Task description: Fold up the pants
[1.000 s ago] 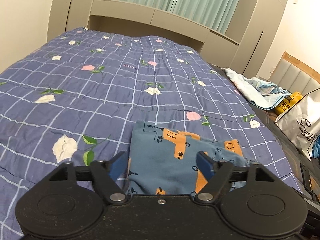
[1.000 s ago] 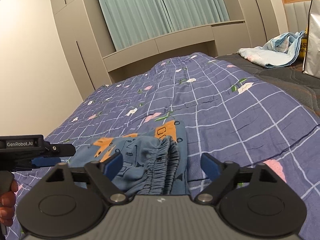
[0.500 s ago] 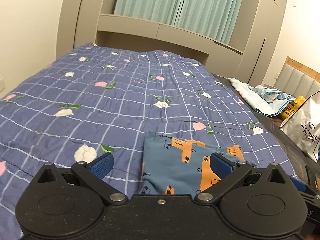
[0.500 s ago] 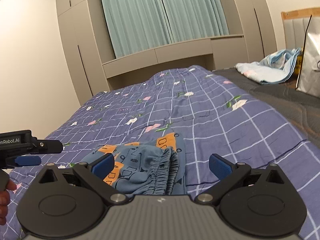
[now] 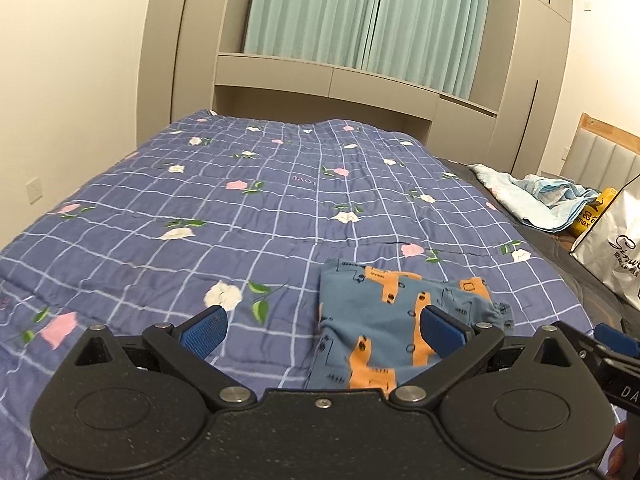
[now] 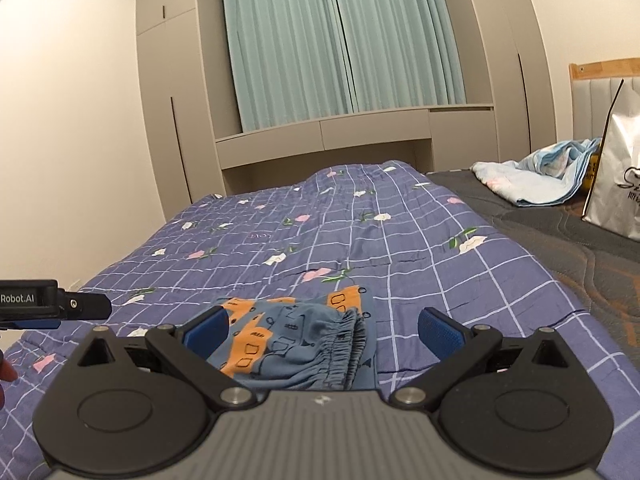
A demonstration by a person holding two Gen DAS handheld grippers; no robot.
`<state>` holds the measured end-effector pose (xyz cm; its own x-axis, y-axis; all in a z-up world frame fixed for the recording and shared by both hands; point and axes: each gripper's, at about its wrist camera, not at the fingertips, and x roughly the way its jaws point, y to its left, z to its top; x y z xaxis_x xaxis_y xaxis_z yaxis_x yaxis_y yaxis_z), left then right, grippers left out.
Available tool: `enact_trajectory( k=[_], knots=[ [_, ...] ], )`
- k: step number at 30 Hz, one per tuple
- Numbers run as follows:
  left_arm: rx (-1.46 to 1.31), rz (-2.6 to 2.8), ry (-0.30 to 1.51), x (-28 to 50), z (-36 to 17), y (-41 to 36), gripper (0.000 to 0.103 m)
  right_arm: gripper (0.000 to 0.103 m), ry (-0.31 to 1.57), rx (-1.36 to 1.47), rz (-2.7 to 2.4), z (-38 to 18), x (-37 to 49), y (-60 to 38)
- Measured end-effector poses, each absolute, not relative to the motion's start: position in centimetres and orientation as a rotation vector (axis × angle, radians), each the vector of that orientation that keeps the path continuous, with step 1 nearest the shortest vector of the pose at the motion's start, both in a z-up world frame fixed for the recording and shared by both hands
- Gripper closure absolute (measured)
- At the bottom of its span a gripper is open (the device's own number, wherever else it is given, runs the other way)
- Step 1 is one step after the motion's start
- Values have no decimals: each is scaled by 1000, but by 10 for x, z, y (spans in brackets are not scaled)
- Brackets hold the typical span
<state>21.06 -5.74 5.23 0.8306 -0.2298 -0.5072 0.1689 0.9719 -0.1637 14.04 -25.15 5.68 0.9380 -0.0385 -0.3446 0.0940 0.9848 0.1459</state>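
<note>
Small blue pants [image 5: 384, 320] with orange prints lie folded in a compact stack on the blue checked floral quilt [image 5: 240, 208]. In the right wrist view the pants [image 6: 296, 344] show their gathered elastic waistband facing me. My left gripper [image 5: 322, 326] is open and empty, raised above the quilt, with the pants just right of its centre. My right gripper [image 6: 324, 328] is open and empty, raised above the pants. The left gripper's body [image 6: 36, 304] shows at the left edge of the right wrist view.
A crumpled light-blue blanket [image 5: 532, 196] and a white paper bag [image 5: 616, 248] sit on the dark mattress at the right. A yellow package [image 5: 592, 216] lies between them. Beige wardrobes and teal curtains [image 5: 360, 24] stand beyond the bed.
Both grippers have opened wider and lifted up and back from the pants. The pants stay lying folded on the quilt.
</note>
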Motion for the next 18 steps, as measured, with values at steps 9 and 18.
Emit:
enact_trajectory(
  k=[9,18],
  knots=[
    [-105,-179,539,163,49,-40,1,0,341,119,-45,63,99,-233],
    [-86,-170,547,121,39,-23,1,0,340,54,-31,62,63,-215]
  ],
)
